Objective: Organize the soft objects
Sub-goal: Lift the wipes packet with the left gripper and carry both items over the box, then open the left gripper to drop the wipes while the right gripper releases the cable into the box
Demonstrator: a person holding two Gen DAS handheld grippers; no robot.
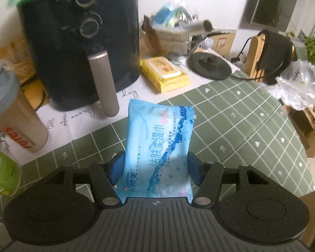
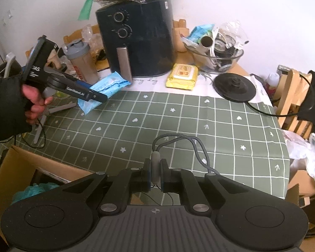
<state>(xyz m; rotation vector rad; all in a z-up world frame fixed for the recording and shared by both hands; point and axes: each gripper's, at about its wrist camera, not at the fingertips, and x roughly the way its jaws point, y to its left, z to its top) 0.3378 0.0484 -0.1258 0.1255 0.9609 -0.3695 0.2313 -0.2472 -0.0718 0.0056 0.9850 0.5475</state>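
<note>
The left hand-held gripper (image 1: 156, 166) clamps the blue wipes pack (image 1: 159, 145) lengthwise, lifted off the bench (image 2: 178, 121), with the cardboard box (image 2: 21, 168) below; the right hand-held gripper (image 2: 155, 175) pinches a grey cable (image 2: 155, 161).

- Our left gripper (image 1: 156, 168) has matte black linkage arms, silver pivot screws, blue finger pads (image 1: 117, 168) and a ribbed grey body with a small crosshair mark.
- Our right gripper (image 2: 155, 174) matches it.
- From the right wrist view, white lettering runs along the left gripper's arm, and a black sleeve (image 2: 4, 107) covers our wrist.
</note>
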